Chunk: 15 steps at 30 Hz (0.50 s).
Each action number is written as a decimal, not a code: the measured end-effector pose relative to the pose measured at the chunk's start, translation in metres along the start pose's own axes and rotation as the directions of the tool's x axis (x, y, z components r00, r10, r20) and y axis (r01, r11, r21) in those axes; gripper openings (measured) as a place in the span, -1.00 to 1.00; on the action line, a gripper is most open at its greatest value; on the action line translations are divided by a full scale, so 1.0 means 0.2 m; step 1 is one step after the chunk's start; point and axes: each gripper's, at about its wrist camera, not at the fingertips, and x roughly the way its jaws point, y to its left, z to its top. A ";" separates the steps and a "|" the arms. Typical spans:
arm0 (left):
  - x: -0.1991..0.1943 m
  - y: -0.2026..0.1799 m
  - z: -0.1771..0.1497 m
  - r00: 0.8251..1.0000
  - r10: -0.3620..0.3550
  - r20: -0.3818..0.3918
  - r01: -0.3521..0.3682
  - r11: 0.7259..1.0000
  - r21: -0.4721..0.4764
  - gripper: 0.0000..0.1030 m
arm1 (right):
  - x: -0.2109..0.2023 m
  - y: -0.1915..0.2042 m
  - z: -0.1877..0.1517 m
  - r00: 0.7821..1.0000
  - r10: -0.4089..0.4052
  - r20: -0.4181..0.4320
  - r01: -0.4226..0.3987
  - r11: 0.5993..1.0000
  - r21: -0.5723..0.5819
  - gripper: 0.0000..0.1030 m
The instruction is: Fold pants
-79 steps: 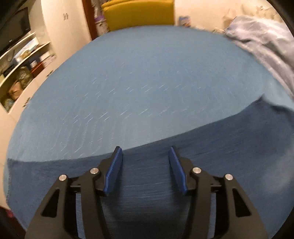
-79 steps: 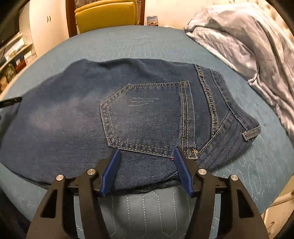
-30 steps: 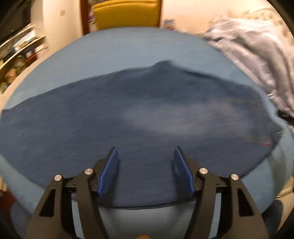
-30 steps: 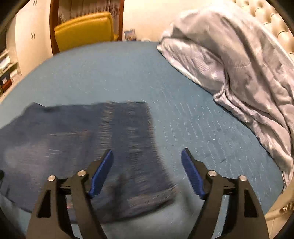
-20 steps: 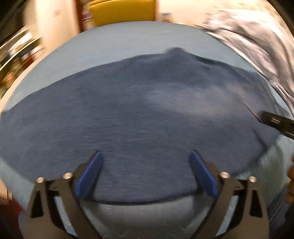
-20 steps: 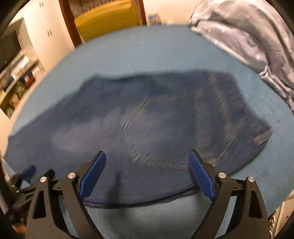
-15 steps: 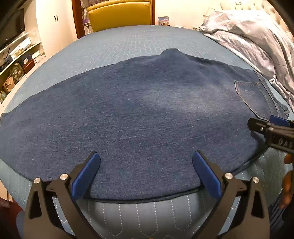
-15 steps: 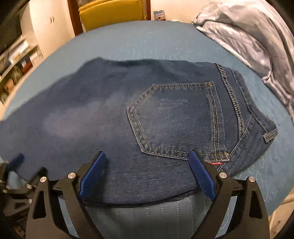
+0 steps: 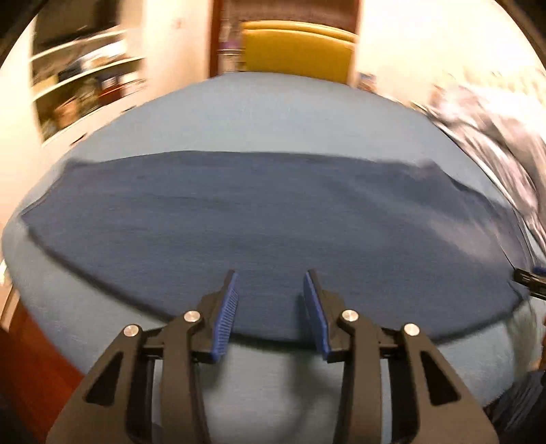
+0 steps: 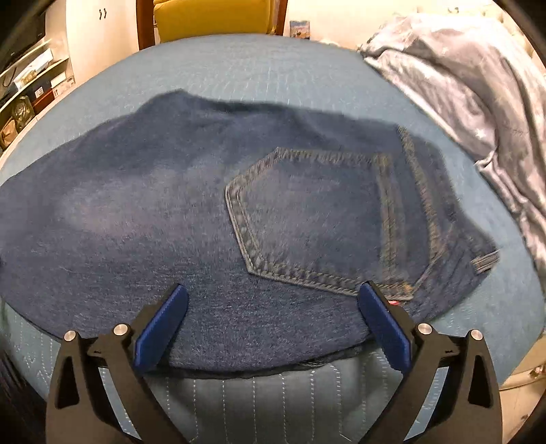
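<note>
Jeans (image 10: 211, 218) — flat on the blue quilted bed (image 10: 259, 68) ahead of both my claws, back pocket (image 10: 314, 218) uppermost. Right claw (image 10: 273, 324) — jaws opening, wide, over the near hem, nothing pinched. Left claw (image 9: 269, 307) — jaws closing, nothing between them. Grey duvet (image 10: 477, 88) heaped right; yellow chair (image 10: 211, 17) beyond; shelf (image 10: 30, 85) of boxes left.

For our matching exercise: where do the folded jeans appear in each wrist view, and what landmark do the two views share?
Left wrist view: the jeans form a wide, blurred dark band across the middle, pocket not visible.
Right wrist view: the jeans fill the centre, back pocket right of middle.
Shared landmark: the yellow chair at top centre, beyond the bed.
</note>
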 end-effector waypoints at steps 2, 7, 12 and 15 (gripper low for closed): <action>0.03 0.21 0.08 1.000 0.028 -0.001 -0.028 0.999 -0.032 -0.23 | -0.05 0.07 0.06 0.999 0.044 0.023 -0.044 0.999 -0.020 0.84; 0.13 0.63 0.35 1.000 0.001 0.018 0.001 0.995 -0.101 -0.17 | -0.08 0.46 0.31 0.974 0.224 0.043 -0.216 0.965 -0.151 0.65; 0.09 1.19 0.53 0.992 0.113 0.055 -0.097 0.967 -0.236 0.01 | 0.04 0.92 0.53 0.945 0.327 -0.017 -0.316 0.895 -0.314 0.42; 0.08 1.40 0.60 0.992 0.111 0.057 -0.095 0.967 -0.239 0.01 | 0.11 1.11 0.65 0.936 0.350 -0.026 -0.330 0.853 -0.403 0.42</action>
